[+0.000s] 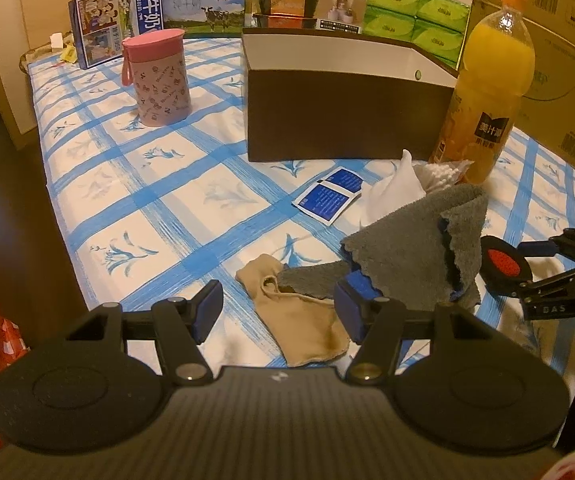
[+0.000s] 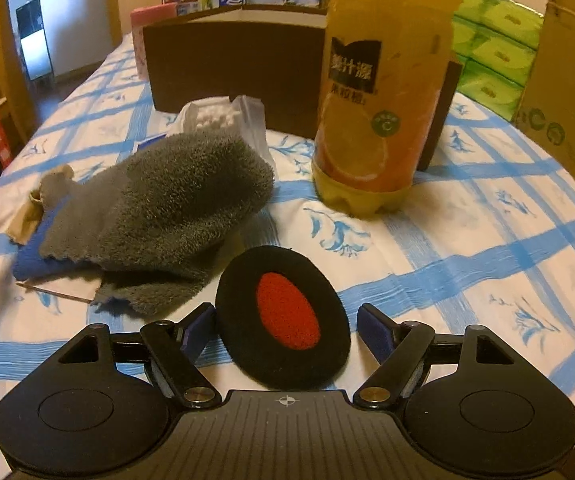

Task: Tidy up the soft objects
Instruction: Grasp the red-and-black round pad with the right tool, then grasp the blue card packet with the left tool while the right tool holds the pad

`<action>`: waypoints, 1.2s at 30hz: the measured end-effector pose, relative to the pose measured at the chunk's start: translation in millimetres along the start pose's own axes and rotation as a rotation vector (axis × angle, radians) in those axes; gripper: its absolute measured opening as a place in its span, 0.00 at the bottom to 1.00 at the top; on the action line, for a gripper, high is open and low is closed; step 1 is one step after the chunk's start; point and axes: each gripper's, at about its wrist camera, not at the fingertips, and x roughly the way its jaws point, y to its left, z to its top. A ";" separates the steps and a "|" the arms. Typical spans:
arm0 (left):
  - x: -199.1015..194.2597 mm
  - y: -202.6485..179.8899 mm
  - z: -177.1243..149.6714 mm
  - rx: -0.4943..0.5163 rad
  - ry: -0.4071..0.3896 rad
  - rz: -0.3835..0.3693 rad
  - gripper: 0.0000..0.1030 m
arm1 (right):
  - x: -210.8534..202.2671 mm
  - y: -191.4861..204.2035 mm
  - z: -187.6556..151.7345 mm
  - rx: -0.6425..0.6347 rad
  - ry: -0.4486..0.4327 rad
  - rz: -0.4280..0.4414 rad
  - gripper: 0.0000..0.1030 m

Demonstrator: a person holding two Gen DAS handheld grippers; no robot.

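Left gripper (image 1: pixel 277 312) spread wide over the beige sock (image 1: pixel 307 332) on the blue-checked tablecloth (image 1: pixel 159 200). Right gripper (image 2: pixel 287 326) also spread wide, black ear pad with red centre (image 2: pixel 283 316) between its fingers, seemingly ungripped. Grey towel (image 2: pixel 175 208) bunched just left of the pad, partly over the sock. Orange juice bottle (image 2: pixel 383 92) stands before the brown box (image 1: pixel 347 120).

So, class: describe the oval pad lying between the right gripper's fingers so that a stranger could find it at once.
Start at the tall orange juice bottle on the blue-checked cloth. Nearer the camera, beside the crumpled grey towel, lies the oval pad, between the open right gripper's fingers. Only it is black with a red centre.
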 end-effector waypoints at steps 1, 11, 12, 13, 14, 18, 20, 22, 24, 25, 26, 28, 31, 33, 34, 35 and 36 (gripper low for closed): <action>1.3 -0.8 0.0 0.002 0.001 -0.001 0.57 | 2.0 0.4 0.5 -0.001 0.001 0.002 0.75; 16.3 -4.9 2.8 0.032 0.000 -0.014 0.57 | 6.6 3.7 2.7 0.013 -0.029 0.001 0.66; 18.0 -5.1 3.6 0.036 -0.001 -0.015 0.57 | 6.4 4.2 2.9 0.012 -0.030 0.001 0.66; 20.0 -5.6 4.7 0.041 -0.003 -0.015 0.57 | 5.7 3.9 3.1 0.015 -0.036 -0.005 0.65; 22.1 -5.8 5.9 0.047 -0.004 -0.015 0.57 | 5.4 3.6 3.1 0.019 -0.041 -0.019 0.65; 31.2 -6.8 13.3 0.082 -0.013 -0.028 0.57 | 3.7 -5.2 5.2 0.066 -0.052 -0.052 0.65; 38.8 -8.3 18.5 0.112 -0.017 -0.037 0.57 | 3.6 -11.6 6.2 0.097 -0.054 -0.059 0.65; 47.8 -10.2 23.3 0.147 -0.016 -0.043 0.57 | 3.9 -17.1 7.4 0.126 -0.057 -0.073 0.65; 60.8 -13.5 29.8 0.203 -0.005 -0.048 0.57 | 5.4 -24.3 8.6 0.160 -0.056 -0.083 0.65; 66.7 -15.4 32.7 0.233 -0.006 -0.049 0.57 | 6.0 -27.1 9.0 0.175 -0.058 -0.084 0.65; 72.7 -16.9 35.7 0.259 -0.004 -0.052 0.57 | 6.6 -29.5 9.3 0.187 -0.060 -0.084 0.65; 83.4 -18.0 41.9 0.291 0.002 -0.082 0.57 | 8.1 -33.3 10.7 0.209 -0.066 -0.085 0.65; 101.2 -17.4 53.5 0.315 0.017 -0.144 0.57 | 9.0 -35.9 13.1 0.217 -0.076 -0.101 0.65; 114.0 -18.0 60.5 0.335 0.028 -0.173 0.57 | 9.8 -39.2 14.9 0.226 -0.082 -0.112 0.65; 120.8 -18.0 63.5 0.344 0.036 -0.196 0.57 | 10.4 -41.0 15.3 0.232 -0.085 -0.113 0.65; 126.1 -18.1 65.2 0.347 0.044 -0.206 0.57 | 10.9 -42.6 15.6 0.237 -0.087 -0.113 0.65; 132.4 -18.2 67.9 0.351 0.053 -0.217 0.57 | 11.4 -43.9 15.9 0.240 -0.089 -0.113 0.65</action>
